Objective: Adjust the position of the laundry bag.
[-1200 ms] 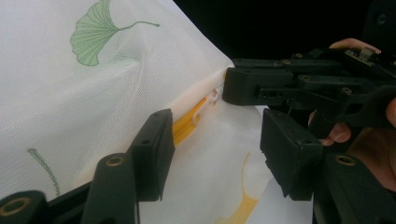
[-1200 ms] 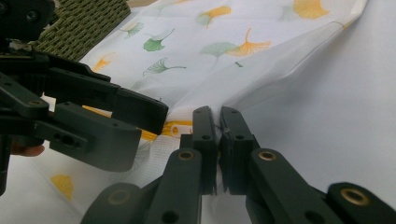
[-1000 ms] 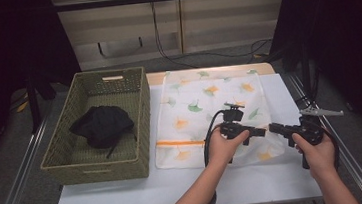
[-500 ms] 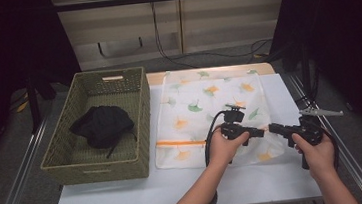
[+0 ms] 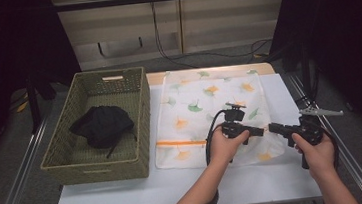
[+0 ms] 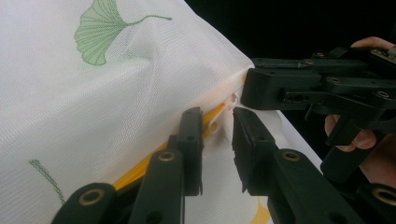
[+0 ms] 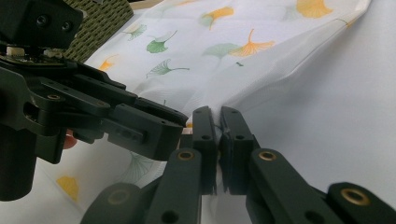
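One white worktop carries everything here, set in front of a dark surround with cables at the back. On its left side stands one woven basket, and inside it lies one crumpled black garment, apart from the work in hand.

Just right of the basket, one white mesh laundry bag printed with green and orange leaves lies flat on the worktop, its near end toward the person. One orange zipper runs across that near end. The bag seems to be spread out so that its opening can be reached from the front.

Two hands come in from the near edge, each with one tool, and the tools meet at the bag's near right corner. The right tool is clenched on a fold of the mesh right at the corner, lifting it slightly so the cloth tents up from the worktop; this looks like an anchoring grip, holding the bag steady. The left tool points toward the same spot with its jaws parted, released, straddling the end of the zipper where a small white tab sits. Judging by that, the left tool is lining up to take the zipper pull while the right one braces the cloth.
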A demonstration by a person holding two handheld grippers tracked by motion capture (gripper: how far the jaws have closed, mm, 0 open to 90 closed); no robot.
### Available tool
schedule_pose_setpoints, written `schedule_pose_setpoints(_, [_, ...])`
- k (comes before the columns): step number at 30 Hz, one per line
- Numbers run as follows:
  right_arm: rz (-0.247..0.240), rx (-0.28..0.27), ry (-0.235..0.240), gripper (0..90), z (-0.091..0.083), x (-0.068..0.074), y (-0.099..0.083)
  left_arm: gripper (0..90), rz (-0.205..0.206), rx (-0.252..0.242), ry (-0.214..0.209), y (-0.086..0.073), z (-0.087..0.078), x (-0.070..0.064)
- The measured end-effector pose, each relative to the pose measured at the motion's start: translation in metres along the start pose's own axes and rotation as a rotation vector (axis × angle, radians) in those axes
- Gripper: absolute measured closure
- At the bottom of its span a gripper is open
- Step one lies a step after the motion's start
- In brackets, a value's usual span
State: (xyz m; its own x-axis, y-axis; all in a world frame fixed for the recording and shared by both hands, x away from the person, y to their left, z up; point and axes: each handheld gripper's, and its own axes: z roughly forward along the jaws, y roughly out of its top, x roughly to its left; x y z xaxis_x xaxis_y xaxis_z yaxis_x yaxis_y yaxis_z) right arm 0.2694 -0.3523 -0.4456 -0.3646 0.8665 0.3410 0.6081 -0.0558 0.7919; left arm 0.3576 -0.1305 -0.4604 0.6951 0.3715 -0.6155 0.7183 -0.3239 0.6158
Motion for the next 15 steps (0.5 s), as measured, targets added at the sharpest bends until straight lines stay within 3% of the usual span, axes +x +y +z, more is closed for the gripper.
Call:
schedule_pose_setpoints(1, [0.001,0.0,0.0,86.1,-0.0001,0.0,0.0,75.6,-0.013,0.0,-0.004,-0.0001,-0.0001,-0.0002])
schedule_pose_setpoints(10, [0.0,-0.004,0.003,86.1,-0.0001,-0.0007,-0.0001,78.9,0.012,0.013,-0.005,0.0008,-0.0029,0.0007])
schedule_pose_setpoints(11, [0.004,-0.003,0.003,86.1,-0.0002,-0.0007,-0.0002,79.2,-0.002,0.009,-0.013,0.0007,-0.0023,-0.0005])
schedule_pose_setpoints(12, [0.007,-0.005,0.002,86.1,0.0,-0.0007,-0.0004,79.3,0.016,0.017,-0.012,0.0011,-0.0021,-0.0002])
schedule_pose_setpoints(14, [0.011,-0.002,0.003,86.1,0.0007,-0.0003,-0.0007,79.3,0.0,0.007,-0.025,0.0009,-0.0006,-0.0021])
schedule_pose_setpoints(15, [0.009,-0.004,0.003,86.1,0.0009,-0.0003,-0.0007,79.3,0.017,0.012,-0.021,0.0012,-0.0005,-0.0011])
